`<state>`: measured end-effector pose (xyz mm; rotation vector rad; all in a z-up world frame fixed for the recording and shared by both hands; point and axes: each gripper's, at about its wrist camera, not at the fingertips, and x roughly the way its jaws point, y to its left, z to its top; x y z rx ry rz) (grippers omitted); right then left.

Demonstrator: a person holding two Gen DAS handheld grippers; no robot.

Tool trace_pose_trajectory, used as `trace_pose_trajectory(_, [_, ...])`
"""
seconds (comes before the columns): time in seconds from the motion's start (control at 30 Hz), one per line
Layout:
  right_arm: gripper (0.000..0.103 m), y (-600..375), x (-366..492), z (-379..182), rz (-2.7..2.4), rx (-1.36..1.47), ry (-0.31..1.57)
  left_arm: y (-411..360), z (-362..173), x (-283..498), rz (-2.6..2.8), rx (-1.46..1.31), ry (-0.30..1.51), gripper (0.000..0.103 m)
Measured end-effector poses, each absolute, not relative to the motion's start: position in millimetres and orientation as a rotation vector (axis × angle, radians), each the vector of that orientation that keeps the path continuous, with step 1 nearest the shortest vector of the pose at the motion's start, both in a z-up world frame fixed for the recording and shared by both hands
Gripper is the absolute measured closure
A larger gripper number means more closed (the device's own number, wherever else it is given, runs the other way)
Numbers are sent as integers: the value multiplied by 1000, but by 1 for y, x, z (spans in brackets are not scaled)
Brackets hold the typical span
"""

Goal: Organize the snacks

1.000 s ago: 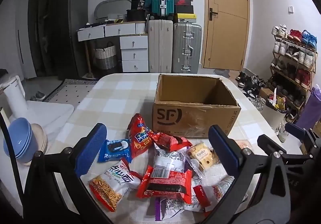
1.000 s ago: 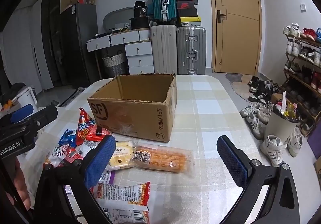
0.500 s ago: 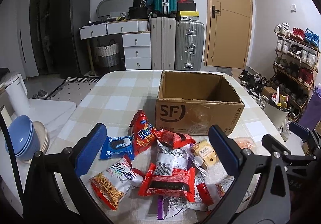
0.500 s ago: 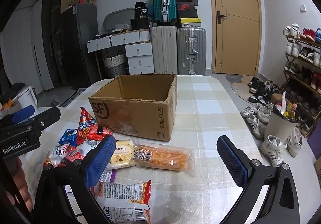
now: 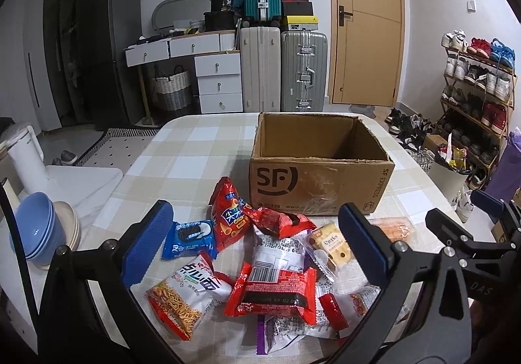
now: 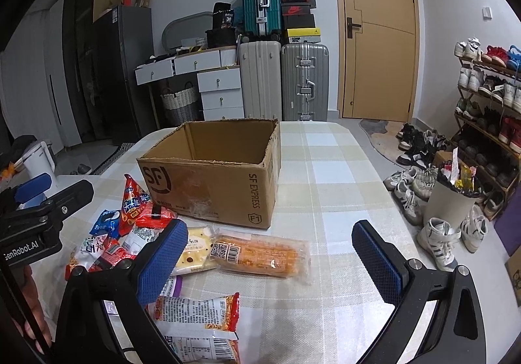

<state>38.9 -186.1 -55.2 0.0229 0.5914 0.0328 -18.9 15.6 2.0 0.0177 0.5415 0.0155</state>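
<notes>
An open, empty cardboard box marked SF stands on the checked table. In front of it lies a heap of snack packs: a blue cookie pack, a red chip bag, a noodle pack, a red pack and a cheese-print bun. An orange wafer pack lies apart to the right. My left gripper hovers open above the heap. Over the table right of the heap, my right gripper is open and holds nothing.
Blue and beige bowls are stacked on a white side surface at the left, beside a white kettle. The table edge drops off at the right, with shoes and a bin on the floor. Suitcases and drawers stand behind.
Both grippers have drifted slightly back and up, so the box and snacks sit a little lower in view. Both stayed open; no snack moved.
</notes>
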Motion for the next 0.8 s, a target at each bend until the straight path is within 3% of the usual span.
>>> trace_pose_trajectory(0.8, [0,-187,37,-55,31,25,593,13,0,-19,20,32,545,1])
